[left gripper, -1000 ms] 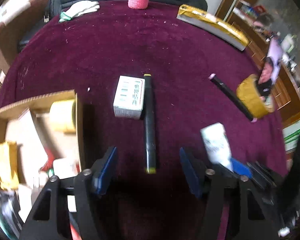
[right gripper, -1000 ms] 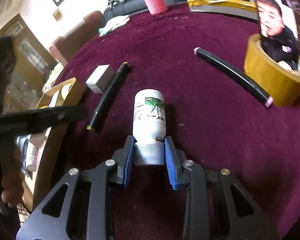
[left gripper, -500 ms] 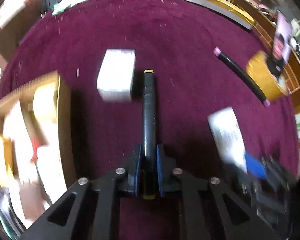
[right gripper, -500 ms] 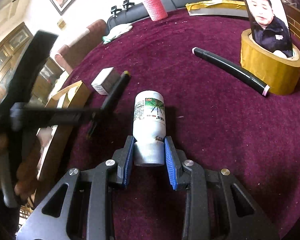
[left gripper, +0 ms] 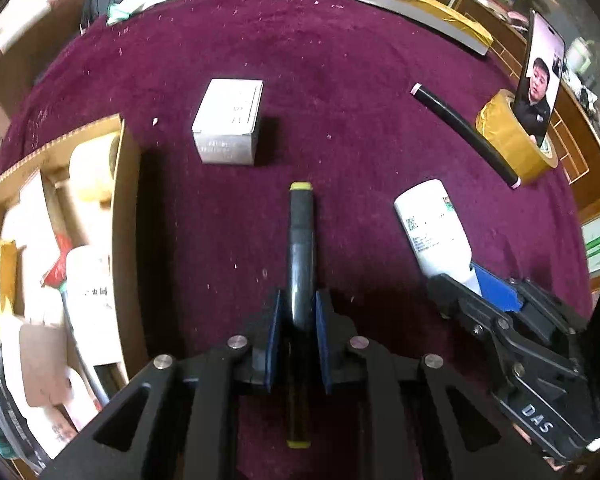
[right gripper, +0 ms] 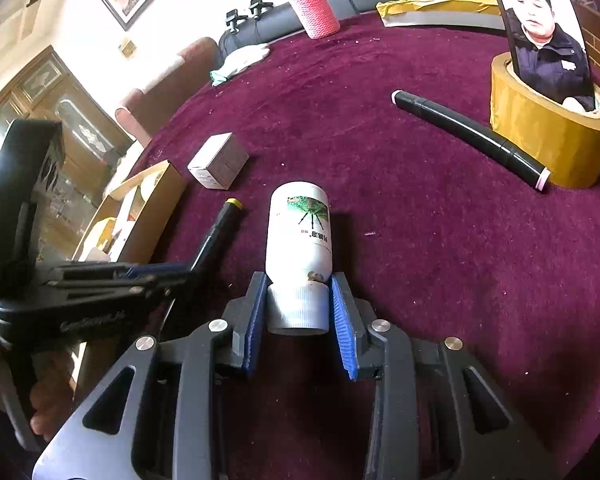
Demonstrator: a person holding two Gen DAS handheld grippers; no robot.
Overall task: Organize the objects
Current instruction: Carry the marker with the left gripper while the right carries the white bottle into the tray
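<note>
Blue pads of the left gripper are pinching the black yellow-capped marker, which is jutting forward over the maroon tablecloth. Jaws of the right gripper have just been opening and are standing slightly off the ribbed cap of the white bottle lying between them on the cloth. A small white box is sitting beyond the marker, a cardboard box to its left. Another black marker is touching the tape roll.
</note>
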